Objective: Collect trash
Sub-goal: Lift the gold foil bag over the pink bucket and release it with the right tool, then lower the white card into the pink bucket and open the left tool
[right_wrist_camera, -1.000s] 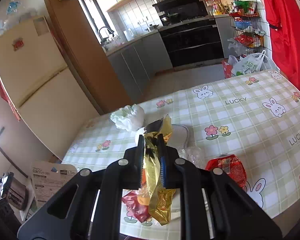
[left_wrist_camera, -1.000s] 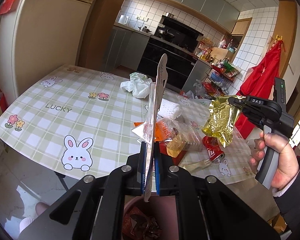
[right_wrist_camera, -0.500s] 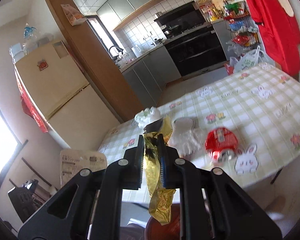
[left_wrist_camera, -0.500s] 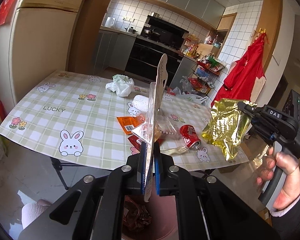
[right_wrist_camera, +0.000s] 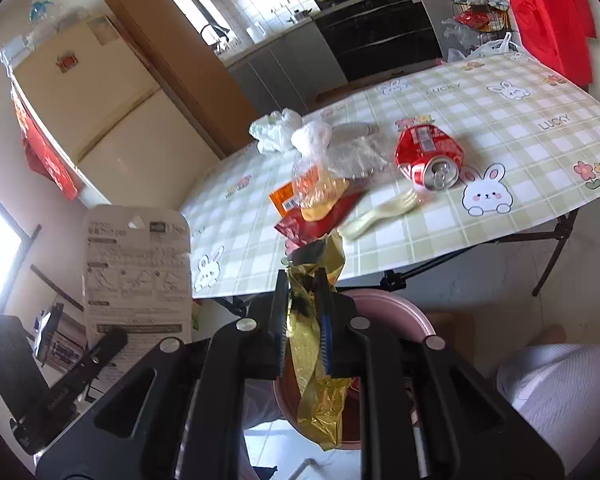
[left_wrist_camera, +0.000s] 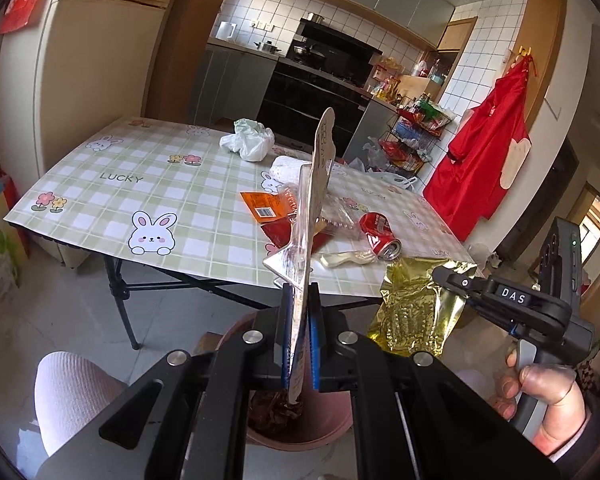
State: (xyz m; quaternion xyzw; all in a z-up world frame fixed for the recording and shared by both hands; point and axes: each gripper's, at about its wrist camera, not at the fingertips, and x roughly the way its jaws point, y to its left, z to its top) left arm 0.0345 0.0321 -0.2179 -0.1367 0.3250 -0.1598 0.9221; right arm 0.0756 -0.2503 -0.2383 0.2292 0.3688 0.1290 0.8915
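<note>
My left gripper (left_wrist_camera: 300, 300) is shut on a flat blister card (left_wrist_camera: 314, 200) with a clear plastic front, held edge-on above the pink bin (left_wrist_camera: 332, 430); the card (right_wrist_camera: 136, 272) shows its printed back in the right wrist view. My right gripper (right_wrist_camera: 304, 284) is shut on a crumpled gold foil wrapper (right_wrist_camera: 320, 400), which hangs over the pink bin (right_wrist_camera: 396, 308); the wrapper (left_wrist_camera: 412, 312) hangs from that gripper (left_wrist_camera: 444, 276) at right. On the checked table (left_wrist_camera: 160, 200) lie a crushed red can (left_wrist_camera: 380, 232), an orange packet (left_wrist_camera: 260, 206), clear plastic bags (right_wrist_camera: 352, 156) and a plastic fork (right_wrist_camera: 380, 212).
A white crumpled bag (left_wrist_camera: 248, 140) and a white roll (left_wrist_camera: 284, 166) lie farther back on the table. A fridge (left_wrist_camera: 92, 80) stands to the left, a red apron (left_wrist_camera: 484, 152) hangs at right. A person's knee (left_wrist_camera: 72, 396) is beside the bin.
Both grippers have drawn back from the table toward the bin, keeping their loads. The gold wrapper has come down from table height to below the table edge, above the bin.
</note>
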